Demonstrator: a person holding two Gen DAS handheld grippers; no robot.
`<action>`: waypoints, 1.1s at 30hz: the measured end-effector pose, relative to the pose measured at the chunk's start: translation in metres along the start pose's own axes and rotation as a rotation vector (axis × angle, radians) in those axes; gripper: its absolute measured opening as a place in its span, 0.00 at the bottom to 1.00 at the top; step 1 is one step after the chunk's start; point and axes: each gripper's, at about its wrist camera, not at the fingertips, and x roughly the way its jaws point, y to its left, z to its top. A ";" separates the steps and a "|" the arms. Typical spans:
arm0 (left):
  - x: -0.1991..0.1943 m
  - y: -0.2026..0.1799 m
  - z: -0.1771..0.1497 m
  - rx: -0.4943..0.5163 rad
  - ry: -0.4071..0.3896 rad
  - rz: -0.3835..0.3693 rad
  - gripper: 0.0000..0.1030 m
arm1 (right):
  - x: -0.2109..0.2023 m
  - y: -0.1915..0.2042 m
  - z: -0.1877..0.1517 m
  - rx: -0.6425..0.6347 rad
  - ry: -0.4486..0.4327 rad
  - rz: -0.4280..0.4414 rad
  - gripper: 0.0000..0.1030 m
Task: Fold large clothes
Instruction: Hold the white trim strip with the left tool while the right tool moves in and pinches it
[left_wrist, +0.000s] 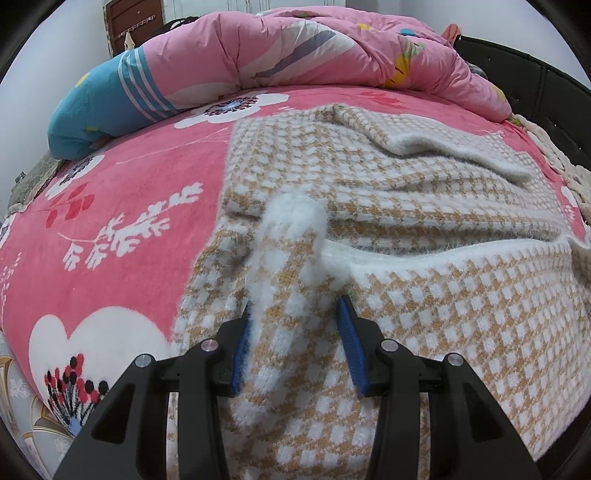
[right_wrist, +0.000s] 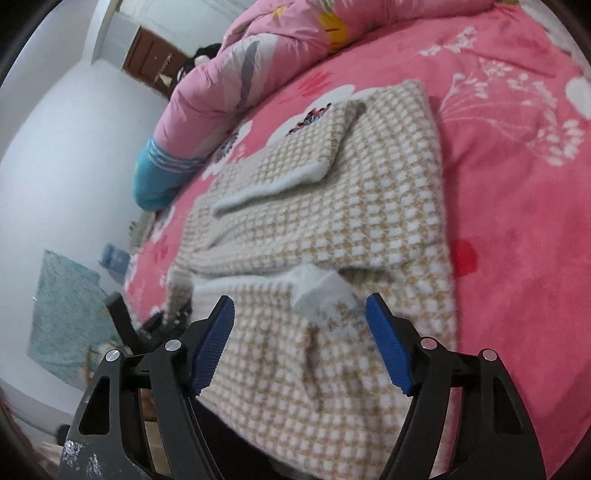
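Observation:
A tan and white checked sweater lies spread on the pink flowered bed sheet. One sleeve with a white cuff is folded across the sweater's body. My left gripper is shut on a raised ridge of the knit, and a fluffy white edge stands up just past its blue pads. In the right wrist view the sweater runs away from me, the folded sleeve on top. My right gripper stands wide over a small bump of white hem. Its pads do not press on it.
A bunched pink quilt with a blue striped end lies along the far side of the bed. A dark headboard rises at the right. Beyond the bed's edge are a teal cloth on the floor and a brown door.

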 end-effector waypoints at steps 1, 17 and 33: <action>0.000 0.000 0.000 0.000 0.000 0.000 0.41 | -0.002 -0.001 0.001 0.002 -0.003 -0.002 0.68; 0.002 0.004 0.001 0.004 0.004 -0.026 0.42 | -0.026 -0.057 0.006 0.195 -0.052 0.139 0.68; 0.003 0.001 0.003 0.009 0.011 -0.011 0.42 | 0.012 -0.042 0.010 0.095 0.098 0.208 0.68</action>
